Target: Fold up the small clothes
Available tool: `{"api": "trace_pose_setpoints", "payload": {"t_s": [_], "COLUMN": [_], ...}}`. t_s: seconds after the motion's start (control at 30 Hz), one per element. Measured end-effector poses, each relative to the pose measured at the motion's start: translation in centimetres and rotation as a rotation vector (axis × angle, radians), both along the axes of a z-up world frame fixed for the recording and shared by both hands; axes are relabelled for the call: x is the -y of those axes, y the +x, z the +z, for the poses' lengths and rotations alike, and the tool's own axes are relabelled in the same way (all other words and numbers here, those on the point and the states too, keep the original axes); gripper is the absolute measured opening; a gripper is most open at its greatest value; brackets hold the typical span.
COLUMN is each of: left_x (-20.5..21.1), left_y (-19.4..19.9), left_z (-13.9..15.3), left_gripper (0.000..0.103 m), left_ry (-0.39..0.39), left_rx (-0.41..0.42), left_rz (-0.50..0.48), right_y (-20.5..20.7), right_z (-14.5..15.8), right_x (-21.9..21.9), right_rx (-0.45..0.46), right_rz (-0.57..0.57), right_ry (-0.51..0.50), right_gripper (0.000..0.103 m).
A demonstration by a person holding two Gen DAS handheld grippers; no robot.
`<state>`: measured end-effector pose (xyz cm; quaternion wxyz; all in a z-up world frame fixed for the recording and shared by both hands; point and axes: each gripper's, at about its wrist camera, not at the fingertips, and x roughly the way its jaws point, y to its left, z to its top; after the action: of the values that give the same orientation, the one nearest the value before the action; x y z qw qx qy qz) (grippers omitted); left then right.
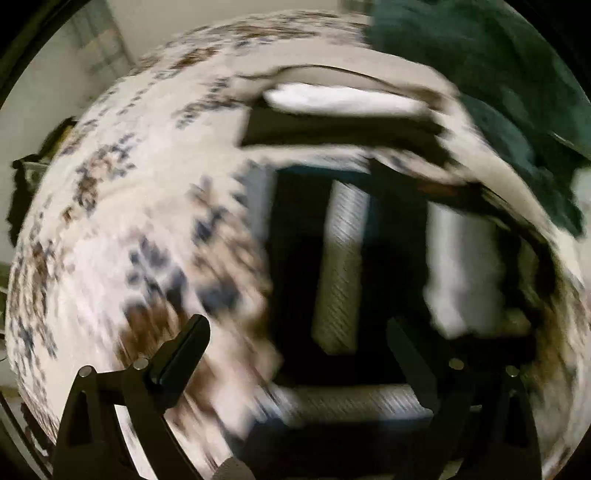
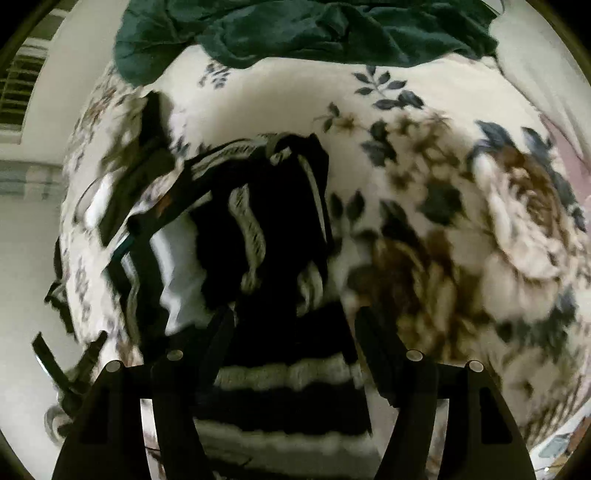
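The left hand-held gripper (image 1: 299, 343) has its two black fingers spread wide apart, with nothing between them; the black-and-white striped garment (image 1: 340, 266) lies on the bed directly ahead of and below the gap. The left finger (image 1: 184, 354) stands over the floral blanket (image 1: 122, 206), and the right finger is dark against the garment and hard to make out. The left wrist view is heavily blurred, so contact between fingers and fabric cannot be determined. Ahead of this gripper, beyond the garment, sits a small stack of folded items, black with a white piece on top (image 1: 343, 98). A dark green cloth (image 1: 480, 74) lies bunched further ahead and to the right. The right hand-held gripper (image 2: 295, 332) is likewise wide open and holds nothing. The striped garment (image 2: 273, 229) lies rumpled on the blanket between and ahead of its fingers, with a striped band crossing just below the fingertips. To the right of this gripper the floral blanket (image 2: 461, 221) shows large brown and blue flowers. The dark green cloth (image 2: 295, 33) lies well ahead at the far edge of the bed. The left gripper shows blurred to the left (image 2: 155, 221).
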<state>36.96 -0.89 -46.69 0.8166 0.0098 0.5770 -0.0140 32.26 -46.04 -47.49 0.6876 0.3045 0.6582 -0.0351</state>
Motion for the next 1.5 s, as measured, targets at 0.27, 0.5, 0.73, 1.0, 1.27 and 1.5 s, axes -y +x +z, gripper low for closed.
{"api": "trace_pose_setpoints", "payload": {"t_s": [0.27, 0.5, 0.73, 1.0, 1.27, 1.5], "left_x": [14.8, 26.7, 31.6, 33.4, 27.0, 15.0], "left_y": [-14.0, -22.2, -23.8, -23.4, -23.0, -23.1], "left_z": [-1.8, -8.1, -12.4, -12.0, -4.2, 2.5], "left_gripper": [0.098, 0.098, 0.098, 0.019, 0.005, 0.005], "left_ry": [-0.092, -0.07, 0.057, 0.14, 0.046, -0.126], "left_rx": [-0.201, -0.374, -0.395, -0.274, -0.158, -0.084], "left_rz": [-0.131, -0.078, -0.064, -0.07, 0.102, 0.327], "right_y": [-3.1, 4.6, 13.0, 15.6, 16.1, 18.3], "right_z": [2.6, -3.7, -10.9, -15.6, -9.1, -0.1], "right_x": [9.2, 13.4, 11.4, 7.3, 5.2, -2.0], "right_rx": [-0.039, -0.005, -0.012, -0.059, 0.003, 0.065], "right_rz": [0.097, 0.161, 0.183, 0.191, 0.26, 0.384], "right_ry": [0.09, 0.242, 0.339, 0.415, 0.312, 0.227], "right_gripper": [0.07, 0.07, 0.07, 0.026, 0.014, 0.014]}}
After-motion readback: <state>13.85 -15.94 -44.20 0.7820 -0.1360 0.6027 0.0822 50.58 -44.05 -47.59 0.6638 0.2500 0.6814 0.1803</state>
